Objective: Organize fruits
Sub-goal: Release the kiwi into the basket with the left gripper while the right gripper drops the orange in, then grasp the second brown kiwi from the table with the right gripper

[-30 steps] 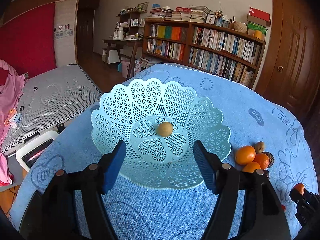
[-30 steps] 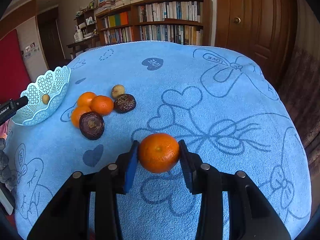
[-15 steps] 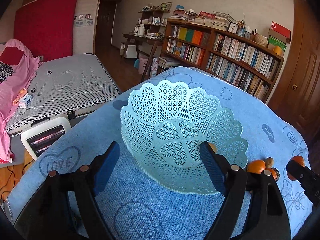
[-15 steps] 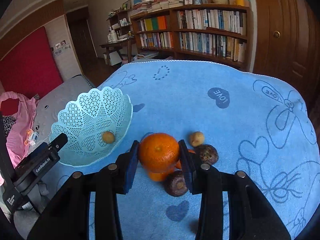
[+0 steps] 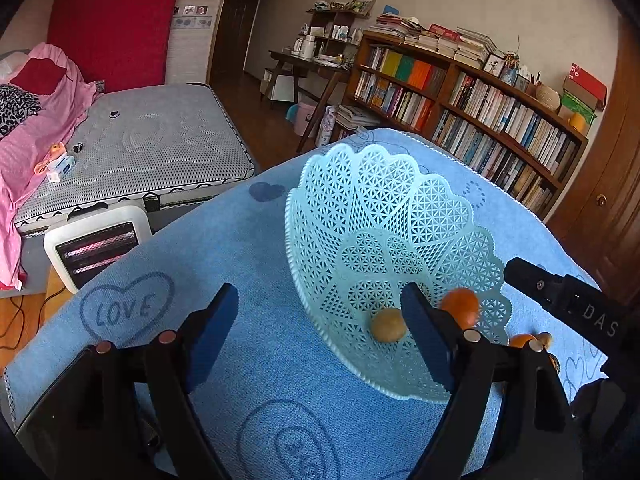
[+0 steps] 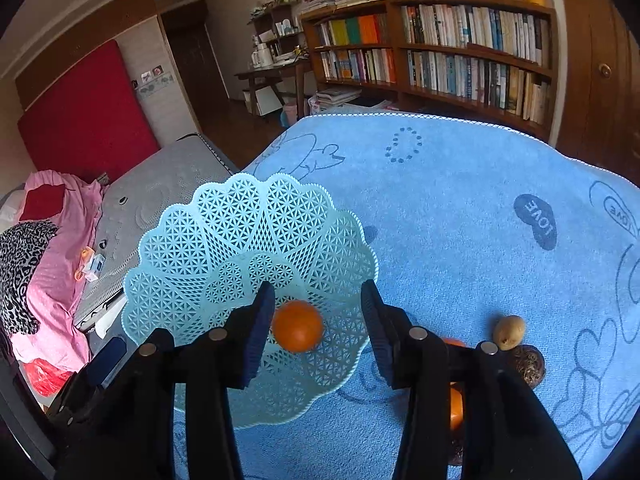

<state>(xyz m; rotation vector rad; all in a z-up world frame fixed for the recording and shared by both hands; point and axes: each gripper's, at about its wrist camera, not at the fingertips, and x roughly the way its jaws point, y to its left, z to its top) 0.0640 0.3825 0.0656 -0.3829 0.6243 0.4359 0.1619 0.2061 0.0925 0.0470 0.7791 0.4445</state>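
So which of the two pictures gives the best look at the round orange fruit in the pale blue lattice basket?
The right wrist view: the round orange fruit lies whole and unobstructed in the pale blue lattice basket, between the open right gripper fingers. The left wrist view shows it only partly, behind the left gripper finger.

Pale mint-green basket [image 6: 224,248] with an openwork lattice of small triangles and a scalloped rim, holding one orange fruit [image 6: 297,331] and one yellow-brown fruit [image 5: 387,325]. Sky-blue towel cloth [image 6: 460,216] printed with darker blue hearts, bows and "LOVE" lettering. Gripper fingers [image 5: 424,340] black with dark blue pads.
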